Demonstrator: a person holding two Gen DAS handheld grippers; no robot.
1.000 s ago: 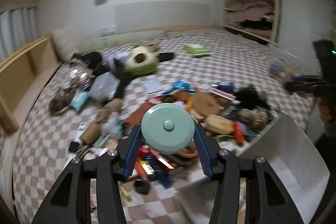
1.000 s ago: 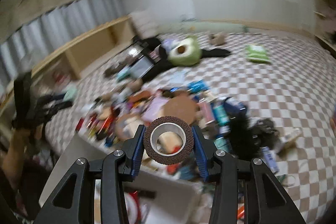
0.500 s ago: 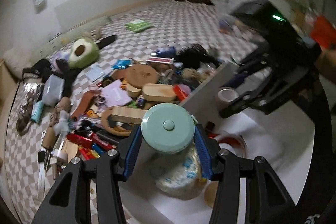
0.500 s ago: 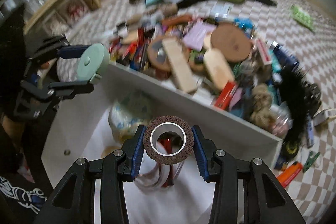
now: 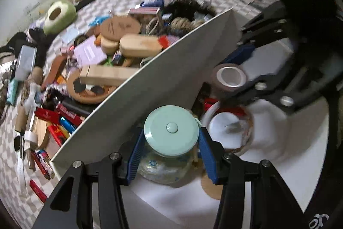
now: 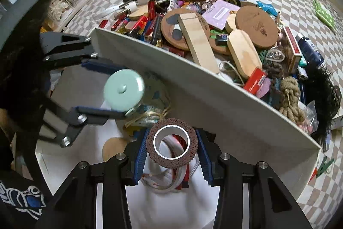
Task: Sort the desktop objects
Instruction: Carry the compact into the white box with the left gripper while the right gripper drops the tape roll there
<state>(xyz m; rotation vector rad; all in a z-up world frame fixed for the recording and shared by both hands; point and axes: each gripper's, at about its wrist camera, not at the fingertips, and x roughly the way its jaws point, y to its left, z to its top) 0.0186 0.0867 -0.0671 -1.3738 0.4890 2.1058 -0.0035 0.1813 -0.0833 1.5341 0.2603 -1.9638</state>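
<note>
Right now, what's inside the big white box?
Inside the white cardboard box I see a clear bag with blue print, a flat cork disc and a red-and-white tape ring. The held mint-green round case and brown tape roll cover what lies beneath.

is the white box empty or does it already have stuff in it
Not empty. The white box already holds a clear patterned bundle, a tape ring and a cork disc on its floor.

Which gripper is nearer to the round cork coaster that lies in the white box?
Left. The left gripper holds its mint-green disc almost above the cork coaster; the right gripper, with the brown tape roll, is farther aside.
</note>
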